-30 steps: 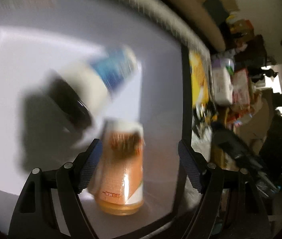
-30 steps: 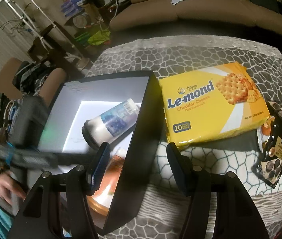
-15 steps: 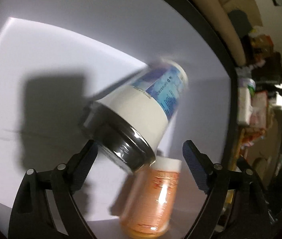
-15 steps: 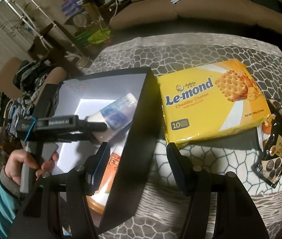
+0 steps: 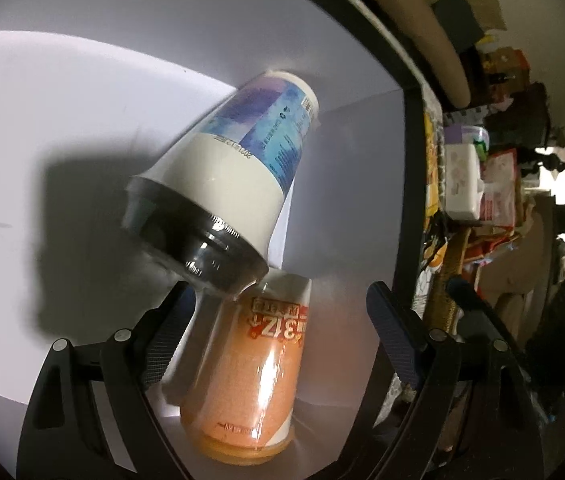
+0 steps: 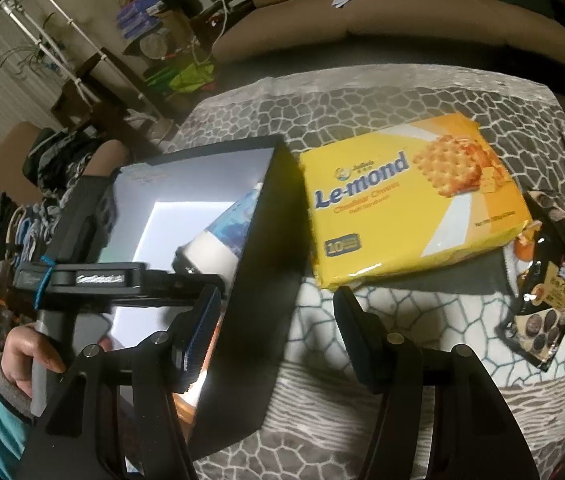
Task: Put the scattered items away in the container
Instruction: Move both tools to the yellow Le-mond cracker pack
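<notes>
A black box (image 6: 258, 272) with a white inside lies on the patterned cloth. Inside it a white and blue cup (image 5: 234, 168) with a black lid lies on its side, the lid resting on an orange cup (image 5: 258, 372) that also lies down. My left gripper (image 5: 278, 300) is inside the box, open, its fingers apart on either side of the orange cup's top without touching it. My right gripper (image 6: 276, 300) hovers open over the box's right wall and holds nothing. A yellow Le-mond biscuit pack (image 6: 410, 200) lies on the cloth right of the box.
A dark snack bag (image 6: 550, 280) lies at the right edge of the cloth. A hand (image 6: 22, 348) with a teal sleeve holds the left gripper's handle at the box's left. A brown sofa (image 6: 382, 20) and cluttered shelves stand behind.
My left gripper sank deeper into the box and its jaws spread wider. The white and blue cup now fills more of its view. The box shifted slightly left under my still right gripper.
</notes>
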Tool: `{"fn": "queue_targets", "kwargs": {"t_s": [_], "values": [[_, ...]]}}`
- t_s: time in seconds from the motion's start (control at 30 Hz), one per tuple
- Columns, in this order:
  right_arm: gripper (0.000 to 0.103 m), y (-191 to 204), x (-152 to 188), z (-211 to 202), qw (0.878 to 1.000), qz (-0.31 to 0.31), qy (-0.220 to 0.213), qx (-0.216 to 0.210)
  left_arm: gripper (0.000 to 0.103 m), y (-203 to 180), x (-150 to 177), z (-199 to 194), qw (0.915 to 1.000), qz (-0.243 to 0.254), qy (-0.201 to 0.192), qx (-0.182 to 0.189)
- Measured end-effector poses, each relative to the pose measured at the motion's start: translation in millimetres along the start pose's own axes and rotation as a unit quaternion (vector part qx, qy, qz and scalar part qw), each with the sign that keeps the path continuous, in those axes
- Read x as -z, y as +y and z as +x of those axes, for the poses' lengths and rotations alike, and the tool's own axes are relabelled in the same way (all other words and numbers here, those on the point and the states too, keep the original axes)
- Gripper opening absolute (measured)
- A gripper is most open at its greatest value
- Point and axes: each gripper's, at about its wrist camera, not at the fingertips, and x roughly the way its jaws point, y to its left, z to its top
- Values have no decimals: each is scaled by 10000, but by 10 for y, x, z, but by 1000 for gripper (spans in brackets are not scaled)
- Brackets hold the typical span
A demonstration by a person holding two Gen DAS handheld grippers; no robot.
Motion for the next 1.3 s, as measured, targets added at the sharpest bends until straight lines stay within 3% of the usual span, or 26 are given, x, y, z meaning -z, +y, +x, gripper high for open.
{"fn": "queue_targets", "kwargs": {"t_s": [0.17, 0.33, 0.4, 0.5, 0.6, 0.7, 0.93, 1.07, 1.2, 1.3], "values": [[62, -280, -33, -118, 9997, 227, -64, 83, 87, -192, 191, -298, 9963, 585, -610, -160], [63, -693, -148, -371, 9975, 593, -305, 221, 88, -567, 557, -627, 9866, 1065, -1179, 367], [63, -940, -216, -492, 9954, 807, -424, 302, 88, -837, 753, -648, 9784, 1344, -1540, 297], [63, -1281, -317, -585, 9920, 1085, -533, 372, 88, -1257, 976, -432, 9694, 1523, -1923, 126], [63, -1587, -366, -566, 9890, 1301, -533, 463, 88, -1434, 1080, -154, 9697, 1378, -1993, 325], [63, -1805, -418, -447, 9883, 1381, -422, 487, 88, -1590, 1082, 114, 9657, 1459, -2147, 82], [63, -2089, -719, -153, 9938, 1048, -260, 270, 88, -1679, 884, 707, 9542, 946, -2747, -715], [66, -2189, -864, 37, 9962, 851, -169, -66, 88, -1506, 729, 905, 9541, 143, -2955, -456], [66, -2298, -949, 217, 9967, 730, -129, -341, 88, -1261, 750, 1045, 9379, -913, -3338, -258], [66, -2401, -977, 322, 9944, 891, -86, -569, 88, -1212, 833, 1167, 9276, -1202, -3529, -259]]}}
